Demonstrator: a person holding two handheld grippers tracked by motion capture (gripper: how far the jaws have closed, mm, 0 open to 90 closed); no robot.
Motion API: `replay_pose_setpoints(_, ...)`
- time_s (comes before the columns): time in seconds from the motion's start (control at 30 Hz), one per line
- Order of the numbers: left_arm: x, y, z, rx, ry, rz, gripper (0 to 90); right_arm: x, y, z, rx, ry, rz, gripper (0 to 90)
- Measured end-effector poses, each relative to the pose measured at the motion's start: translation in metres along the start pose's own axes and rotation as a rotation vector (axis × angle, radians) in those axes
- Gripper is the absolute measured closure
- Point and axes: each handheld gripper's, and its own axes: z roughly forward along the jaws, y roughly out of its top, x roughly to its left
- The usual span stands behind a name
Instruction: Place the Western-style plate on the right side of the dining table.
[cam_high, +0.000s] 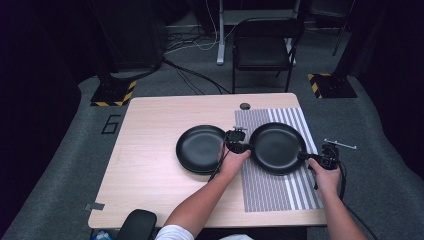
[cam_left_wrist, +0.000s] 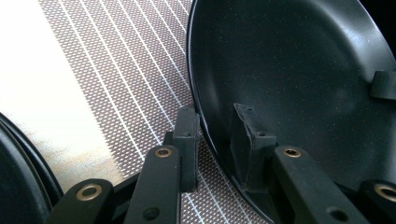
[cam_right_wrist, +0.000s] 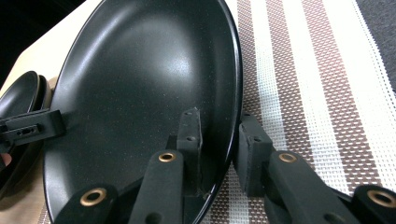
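Both grippers pinch one black plate (cam_high: 277, 147) over the striped mat (cam_high: 300, 190): right gripper (cam_high: 327, 159) at its 4 o'clock rim, left gripper (cam_high: 235, 142) at 9 o'clock, jaws narrowly parted astride the rim. Another plate stack (cam_high: 200, 148) sits on the bench (cam_high: 150, 165) further left.

The worktop (cam_high: 150, 165) is a light wooden board with rounded corners. A striped mat (cam_high: 300, 195), grey and white, covers its right part from the far edge to the near edge. One black plate (cam_high: 278, 148) is over the mat; if it touches the mat is not clear. Just left of the mat, black plates (cam_high: 200, 149) lie stacked on the bare wood. Beyond the mat, a small round hole (cam_high: 244, 106) is in the board.
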Motion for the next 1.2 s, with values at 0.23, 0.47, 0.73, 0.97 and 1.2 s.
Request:
replay_pose_setpoints(0.23,0.0,0.0,0.003,0.009,0.004,-0.007,70.7,0.001,0.0,0.002,0.002,-0.022,-0.012,72.4)
replay_pose_setpoints(0.47,0.001,0.0,0.005,0.023,0.013,-0.001,69.5,0.001,-0.001,0.003,0.009,-0.035,-0.01,71.7)
replay_pose_setpoints(0.73,-0.014,0.007,-0.006,-0.072,-0.053,0.061,72.3,0.003,-0.001,0.004,-0.001,-0.065,-0.049,69.6)
replay_pose_setpoints(0.97,-0.023,0.001,-0.001,-0.061,0.012,0.141,68.9,0.006,-0.002,0.004,0.01,-0.109,-0.087,68.5)
replay_pose_setpoints(1.2,-0.013,0.003,-0.006,-0.083,0.028,0.117,62.5,0.009,-0.001,0.0,-0.005,-0.152,-0.125,70.5)
